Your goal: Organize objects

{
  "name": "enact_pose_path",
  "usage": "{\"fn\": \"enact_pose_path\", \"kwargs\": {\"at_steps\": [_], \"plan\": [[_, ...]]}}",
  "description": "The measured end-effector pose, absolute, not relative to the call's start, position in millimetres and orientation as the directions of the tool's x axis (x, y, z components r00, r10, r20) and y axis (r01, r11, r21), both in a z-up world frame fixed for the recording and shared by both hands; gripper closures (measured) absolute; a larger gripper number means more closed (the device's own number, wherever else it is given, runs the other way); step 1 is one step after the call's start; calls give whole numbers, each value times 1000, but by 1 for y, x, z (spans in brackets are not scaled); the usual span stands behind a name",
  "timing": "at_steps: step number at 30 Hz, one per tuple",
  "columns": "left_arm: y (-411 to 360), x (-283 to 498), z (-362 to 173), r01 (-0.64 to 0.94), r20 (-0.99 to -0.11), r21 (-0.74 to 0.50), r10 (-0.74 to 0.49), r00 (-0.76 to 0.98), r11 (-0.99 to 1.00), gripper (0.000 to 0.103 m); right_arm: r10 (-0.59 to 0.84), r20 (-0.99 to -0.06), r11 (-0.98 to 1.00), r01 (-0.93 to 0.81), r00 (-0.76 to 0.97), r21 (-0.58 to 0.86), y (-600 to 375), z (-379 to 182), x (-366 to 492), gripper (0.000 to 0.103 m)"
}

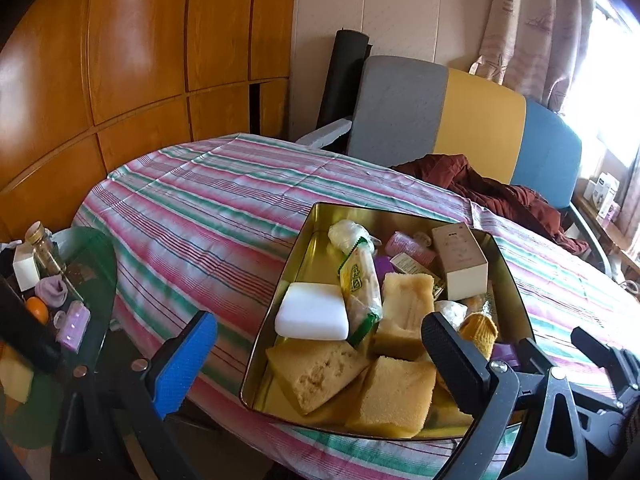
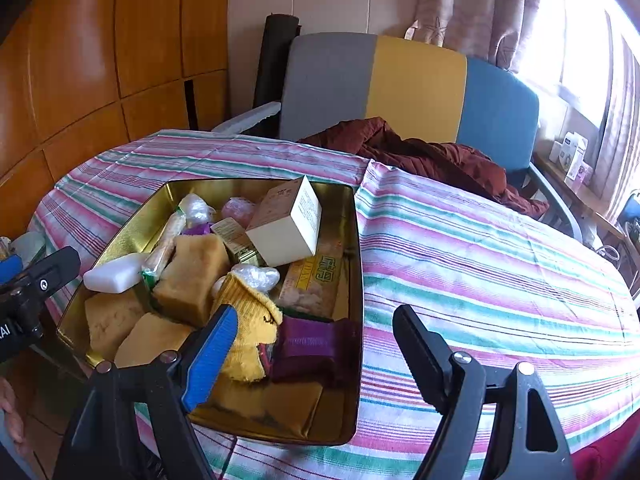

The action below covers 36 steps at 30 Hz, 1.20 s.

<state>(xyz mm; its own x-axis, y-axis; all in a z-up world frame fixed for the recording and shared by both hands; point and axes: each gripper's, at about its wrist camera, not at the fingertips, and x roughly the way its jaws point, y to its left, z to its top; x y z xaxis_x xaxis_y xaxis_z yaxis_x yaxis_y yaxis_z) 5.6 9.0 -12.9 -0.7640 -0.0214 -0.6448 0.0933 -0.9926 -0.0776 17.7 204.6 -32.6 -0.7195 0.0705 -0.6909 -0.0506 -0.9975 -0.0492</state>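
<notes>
A gold metal tin (image 1: 304,232) (image 2: 356,240) sits on the striped tablecloth near the table's front edge. It holds yellow sponges (image 1: 394,392) (image 2: 192,280), a white soap bar (image 1: 312,316) (image 2: 114,272), a cream box (image 1: 460,264) (image 2: 288,220), a snack packet (image 1: 360,280), a yellow sock (image 2: 248,320) and a purple packet (image 2: 312,348). My left gripper (image 1: 320,356) is open and empty above the tin's near part. My right gripper (image 2: 316,340) is open and empty over the tin's near right corner.
A side table (image 1: 96,280) at the left carries a jar (image 1: 42,248), an orange (image 1: 37,309), a purple sock and small items. A dark red garment (image 2: 420,156) lies on a grey, yellow and blue chair (image 2: 416,80) behind the table. Wooden wardrobe at left.
</notes>
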Motion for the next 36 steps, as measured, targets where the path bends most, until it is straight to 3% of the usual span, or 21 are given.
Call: {"fn": "enact_pose_path", "kwargs": {"at_steps": [36], "plan": [[12, 1, -20, 63, -676, -67, -2, -737, -996, 0, 54, -705, -998, -9, -707, -67, 194, -39, 12, 21]]}}
